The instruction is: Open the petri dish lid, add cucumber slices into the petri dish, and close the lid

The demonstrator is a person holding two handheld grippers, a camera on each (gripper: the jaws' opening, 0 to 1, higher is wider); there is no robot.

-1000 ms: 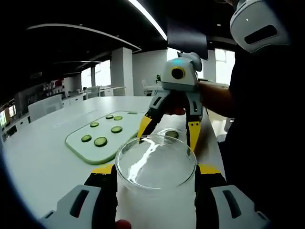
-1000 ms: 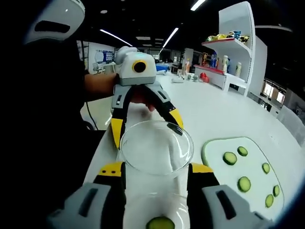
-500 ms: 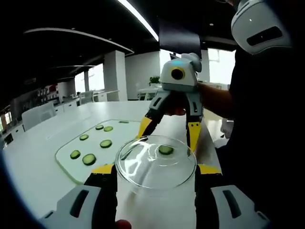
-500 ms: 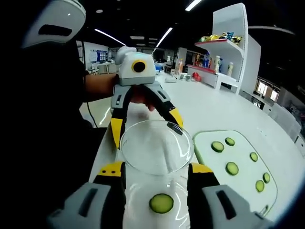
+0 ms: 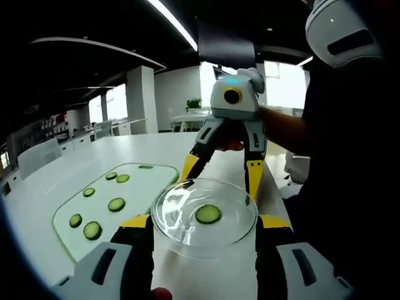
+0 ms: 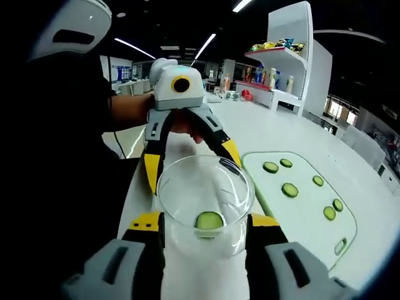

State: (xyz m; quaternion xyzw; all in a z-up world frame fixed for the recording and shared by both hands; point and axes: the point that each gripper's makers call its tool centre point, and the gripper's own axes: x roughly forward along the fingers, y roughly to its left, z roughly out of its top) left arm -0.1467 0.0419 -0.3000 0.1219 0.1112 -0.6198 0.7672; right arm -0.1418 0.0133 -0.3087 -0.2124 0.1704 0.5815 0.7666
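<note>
Glass is what both cameras look through: a clear round petri dish lid held edge-on between two sets of yellow-and-black jaws. In the left gripper view the left gripper closes on the lid from either side, and the right gripper faces it, its yellow tips just behind the lid's far rim. The right gripper view shows the reverse: the right gripper's own jaws clamp the lid while the left gripper reaches in from beyond, a hand wrapped round its body.

A cucumber slice shows through the glass in both views (whether it already lies in a dish beneath I cannot tell). Off to one side on the white desk, away from its near edge, lies a pale green board with more slices; the right gripper view alone adds a white shelf unit stocked with colourful items.

A second ago the slice sat at the lid's rim or below it; now it lies near the middle of the glass, and the board has slid sideways in both views as the cameras moved. Both grippers point towards each other, slightly downward.
</note>
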